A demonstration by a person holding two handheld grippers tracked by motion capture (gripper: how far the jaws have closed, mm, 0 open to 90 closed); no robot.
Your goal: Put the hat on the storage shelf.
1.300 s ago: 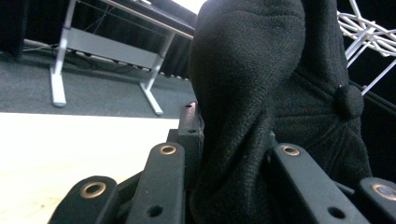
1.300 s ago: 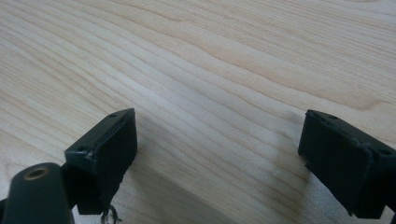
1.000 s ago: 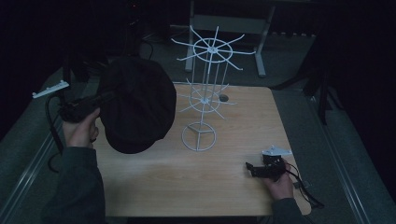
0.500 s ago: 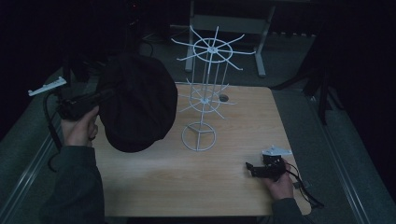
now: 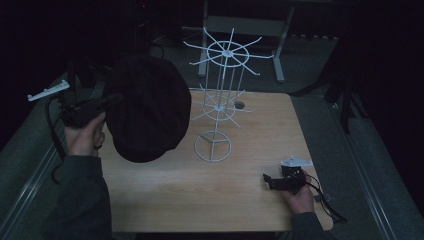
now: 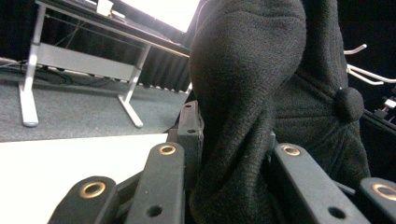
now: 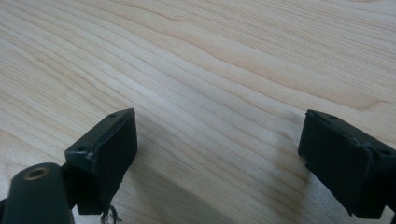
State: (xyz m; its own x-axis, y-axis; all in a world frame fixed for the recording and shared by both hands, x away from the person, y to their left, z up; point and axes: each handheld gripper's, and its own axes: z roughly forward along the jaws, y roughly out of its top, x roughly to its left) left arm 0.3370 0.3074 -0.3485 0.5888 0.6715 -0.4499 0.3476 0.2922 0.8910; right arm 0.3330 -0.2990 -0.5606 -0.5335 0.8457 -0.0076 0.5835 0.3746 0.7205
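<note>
Broadly, we work at a pale wooden counter (image 5: pixel 210 190) that takes up the middle and lower part of the high view, and the largest thing over it is the black cap (image 5: pixel 147 107), held up in the air at centre left, clear of the wood. Next in size comes the white wire rack (image 5: pixel 220 95), standing at centre frame just right of the cap, with spoked arms at two levels and a ring base on the counter. We judge the job to be hanging the cap on that rack: the lifting is done, the cap is off the counter and near the arms, but it sits on none of them yet, so the carry across and the placing are left. Our left gripper (image 5: pixel 87 107), at the left edge of the frame, has its jaws pinched tight on the cap; in the left gripper view the knitted fabric (image 6: pixel 252 107) rises straight up from between them, its small button at the right. Our right gripper (image 5: pixel 282 181), low at the right, rests on the counter well apart from the cap, its jaws wide with nothing but bare wood between them.
</note>
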